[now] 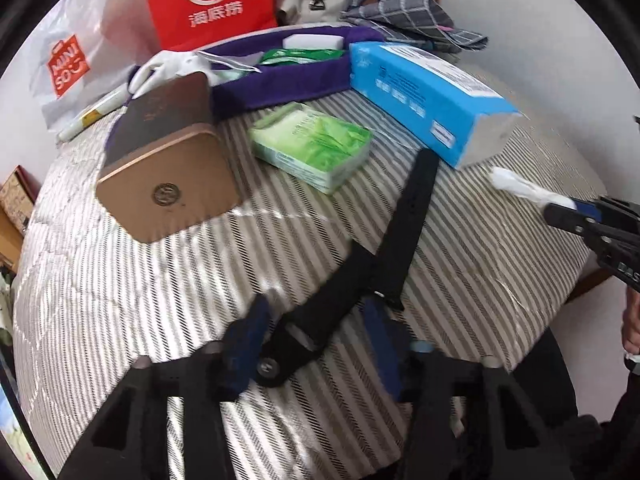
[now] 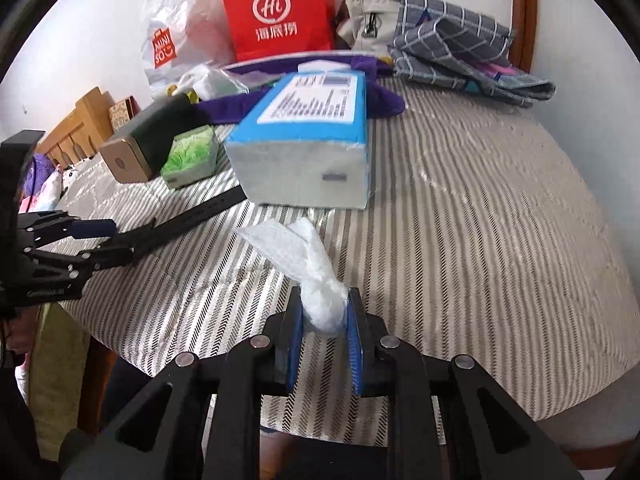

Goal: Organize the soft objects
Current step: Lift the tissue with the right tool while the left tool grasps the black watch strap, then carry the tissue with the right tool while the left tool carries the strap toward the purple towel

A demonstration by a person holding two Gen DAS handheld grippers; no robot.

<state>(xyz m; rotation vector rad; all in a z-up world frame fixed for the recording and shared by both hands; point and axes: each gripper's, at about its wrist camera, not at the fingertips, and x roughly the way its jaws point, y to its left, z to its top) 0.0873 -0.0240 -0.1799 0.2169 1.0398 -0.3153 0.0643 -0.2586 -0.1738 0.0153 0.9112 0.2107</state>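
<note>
Nearest to us: right gripper, its blue pads pressed on a crumpled white tissue twist; the loose end of the tissue stands up above the striped grey-and-white cloth surface.
Left gripper: we see the left gripper low over the cloth, its blue pads on both sides of a long black rubber watch strap; the picture is blurred and a gap shows on each side, so we judge that the jaws are not yet pressing on it.
Strap position: it lies flat on the cloth, bent at the middle, one end near a long blue cardboard box.
Step in hand: we think we are collecting the soft things, the tissue already held, the strap about to be taken.
Next move: we judge that the left jaws need to shut fully on the strap, then lift it; both things probably go toward the purple fabric tray at the back.
Care: the strap is limp and may hang and drag; the tissue is light and may slip.
Writing: a red paper bag shows a round "Hi" logo with Chinese characters below; a white plastic bag reads "MINISO".
Other things: a green-printed tissue pack and a dark box with a gold end; their small print is not readable.
</note>
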